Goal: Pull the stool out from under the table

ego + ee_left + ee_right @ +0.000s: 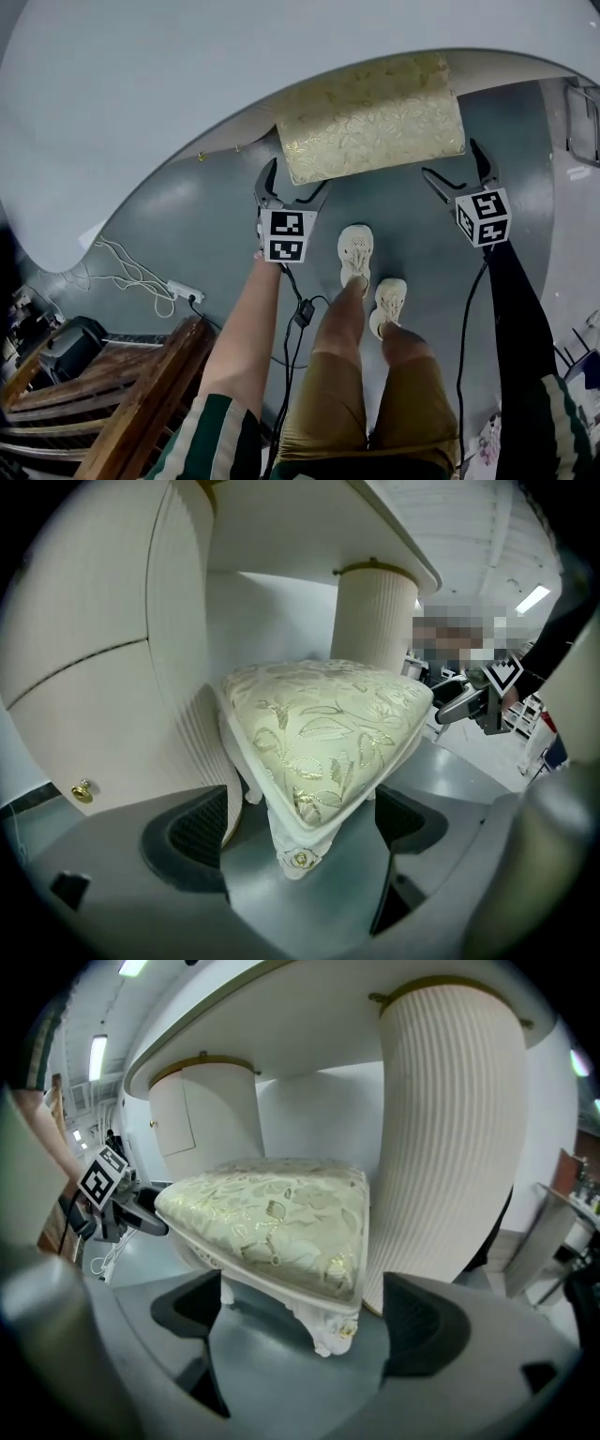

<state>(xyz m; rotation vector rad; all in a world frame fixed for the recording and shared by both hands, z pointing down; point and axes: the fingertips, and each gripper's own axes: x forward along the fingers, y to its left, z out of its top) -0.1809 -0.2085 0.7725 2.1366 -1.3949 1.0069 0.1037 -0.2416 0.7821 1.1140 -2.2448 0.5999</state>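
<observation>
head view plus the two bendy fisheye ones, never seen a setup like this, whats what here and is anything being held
No robot here: a person stands holding a two-jaw tool in each hand. The head view comes from a camera on the person's head looking down, so you see their legs and shoes on the grey floor, plus the left tool and the right tool. The cubes with square markers belong to the tools. Ahead is a white table with a stool, gold-patterned cushion on top, partly tucked under it. The other two pictures come from a camera riding on each tool, looking along its jaws. In both, the jaws stand apart, aimed at a near corner of the stool. Nothing is gripped yet.
</observation>
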